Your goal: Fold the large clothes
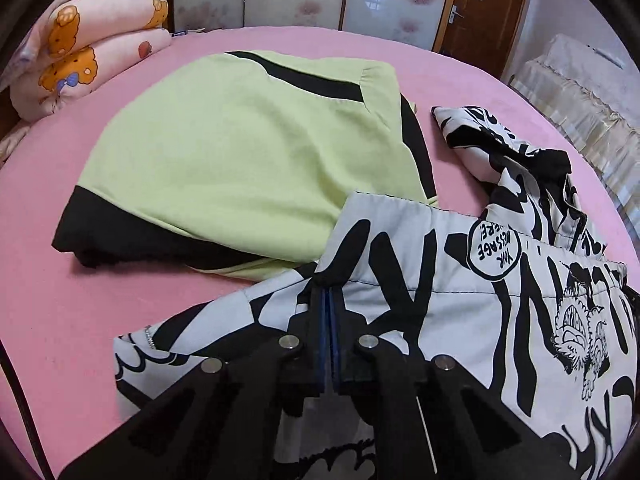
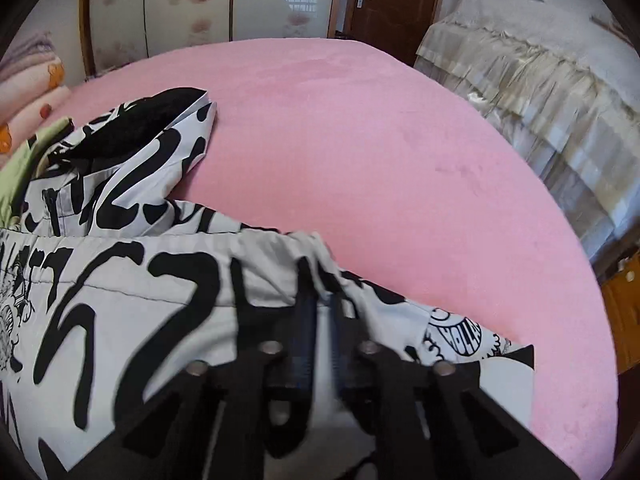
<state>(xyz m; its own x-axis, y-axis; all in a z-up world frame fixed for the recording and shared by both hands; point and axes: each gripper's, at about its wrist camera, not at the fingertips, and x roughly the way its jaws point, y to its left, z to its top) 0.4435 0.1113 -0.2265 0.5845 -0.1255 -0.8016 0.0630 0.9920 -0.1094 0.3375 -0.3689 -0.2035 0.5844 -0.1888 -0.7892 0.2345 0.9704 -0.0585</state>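
A white jacket with bold black lettering (image 1: 460,320) lies on the pink bed (image 1: 80,300), one layer folded over with its hem edge toward the far side. My left gripper (image 1: 330,294) is shut, its tips pinching a pucker of the jacket near that edge's left end. In the right wrist view the same jacket (image 2: 140,300) fills the lower left. My right gripper (image 2: 322,300) is blurred and closes on bunched cloth at the right end of the edge. The hood part (image 2: 140,140) trails toward the far side.
A folded light-green garment with black panels (image 1: 240,152) lies just beyond the jacket on the left. Rolled quilts (image 1: 80,52) are stacked at the bed's far left corner. A cloth-covered piece of furniture (image 2: 540,80) stands off the bed's right side. Bare pink sheet (image 2: 360,160) stretches to the right.
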